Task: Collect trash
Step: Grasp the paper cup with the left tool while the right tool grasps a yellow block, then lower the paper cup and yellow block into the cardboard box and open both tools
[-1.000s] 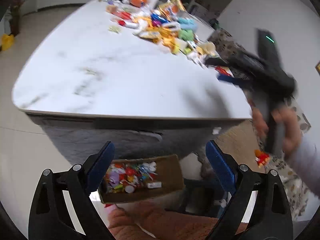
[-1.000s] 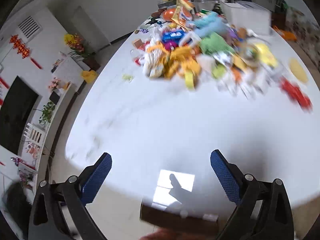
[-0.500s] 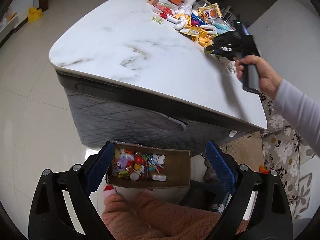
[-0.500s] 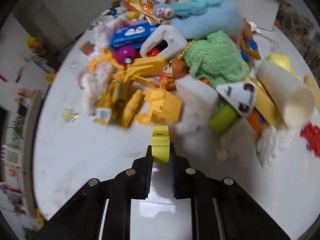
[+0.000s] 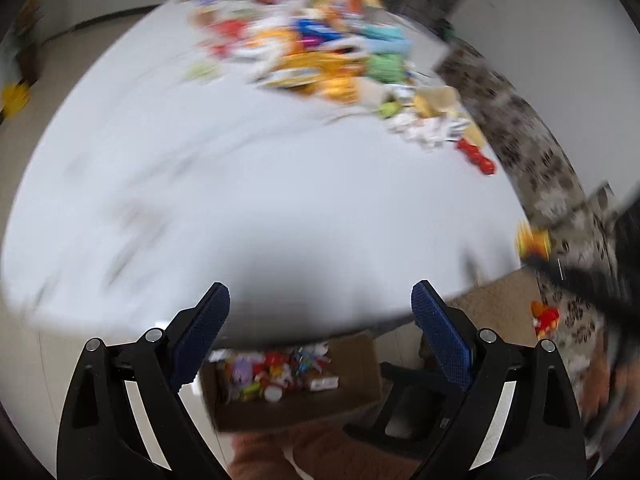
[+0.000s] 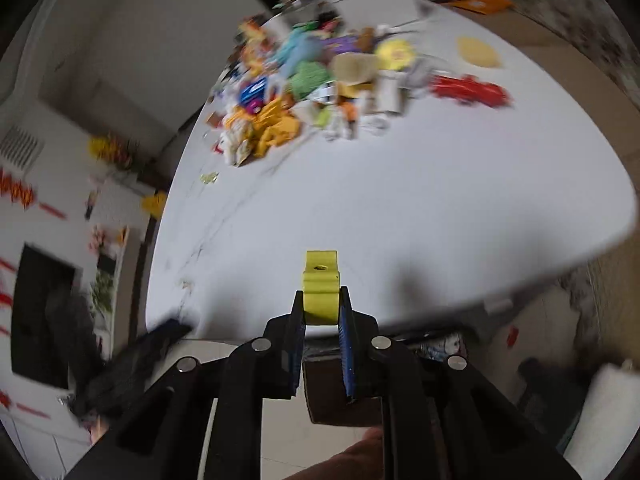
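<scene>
One yellow block (image 6: 320,292) pinched in right gripper (image 6: 321,334), over near desk (image 6: 400,208) edge; may miss cardboard box (image 5: 360,364) if released early. Left gripper (image 5: 320,336) open, empty.

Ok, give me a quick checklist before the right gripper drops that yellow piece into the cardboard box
1. Grip on the piece: ok. The right gripper is shut on the yellow plastic piece, which sticks out past the fingertips.
2. Box located: ok. The cardboard box sits on the floor below the white table edge, open side up.
3. Room in the box: ok. Small colourful trash fills only its left part.
4. Piece over the box: cannot tell. In the right wrist view the box edge shows just below the fingers, but motion blur hides the alignment.
5. Left gripper out of the way: ok. It is open and holds nothing.
</scene>
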A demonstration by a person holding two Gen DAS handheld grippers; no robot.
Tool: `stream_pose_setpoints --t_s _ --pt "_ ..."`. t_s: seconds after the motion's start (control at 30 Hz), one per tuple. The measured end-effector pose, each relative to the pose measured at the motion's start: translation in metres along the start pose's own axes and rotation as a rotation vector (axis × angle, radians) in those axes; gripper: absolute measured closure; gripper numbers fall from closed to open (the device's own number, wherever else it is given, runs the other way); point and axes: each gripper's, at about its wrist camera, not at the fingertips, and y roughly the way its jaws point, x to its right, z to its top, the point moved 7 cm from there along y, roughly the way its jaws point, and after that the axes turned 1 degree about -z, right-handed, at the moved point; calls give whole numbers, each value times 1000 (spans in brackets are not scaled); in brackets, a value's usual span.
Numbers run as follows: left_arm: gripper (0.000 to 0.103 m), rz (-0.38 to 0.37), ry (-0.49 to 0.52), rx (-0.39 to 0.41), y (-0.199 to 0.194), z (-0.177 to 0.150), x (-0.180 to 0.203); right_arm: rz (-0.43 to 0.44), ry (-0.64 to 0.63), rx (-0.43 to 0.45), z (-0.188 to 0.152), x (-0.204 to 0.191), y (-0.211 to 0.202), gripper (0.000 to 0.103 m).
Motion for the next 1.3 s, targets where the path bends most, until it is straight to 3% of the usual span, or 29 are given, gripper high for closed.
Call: stream_pose_setpoints --t_s 0.13,0.27,0.47,0.5,0.53,0.57,0.6,0.83,1.03,1.17,1.23,1.3 --pt "13 -30 133 31 40 65 63 -1 55 58 -13 22 -34 88" --pt "13 12 226 53 92 128 121 1 97 96 -18 35 -52 88" --pt "14 156 174 -17 164 182 138 -1 136 111 -30 51 -61 88" --pt "27 162 168 -21 168 186 137 -3 140 114 -32 53 -63 88" --pt "51 172 165 -33 172 188 137 -7 144 116 -34 56 -66 88" --pt "63 173 163 -43 174 190 136 -7 147 116 -35 58 -66 88" --pt "62 146 160 -57 174 190 137 -7 148 114 -35 59 -66 88" --pt "63 95 195 -7 136 190 129 -11 130 100 -30 59 -60 88" --pt "64 -7 212 61 58 174 110 8 73 78 -23 40 -53 88" --pt "64 -30 257 120 -17 132 87 11 -8 29 -30 16 -44 88" --pt "64 23 295 137 -47 106 72 4 -50 -3 -39 5 -37 88" --pt "64 45 306 107 -75 63 46 5 -92 -51 -52 -8 -26 88"
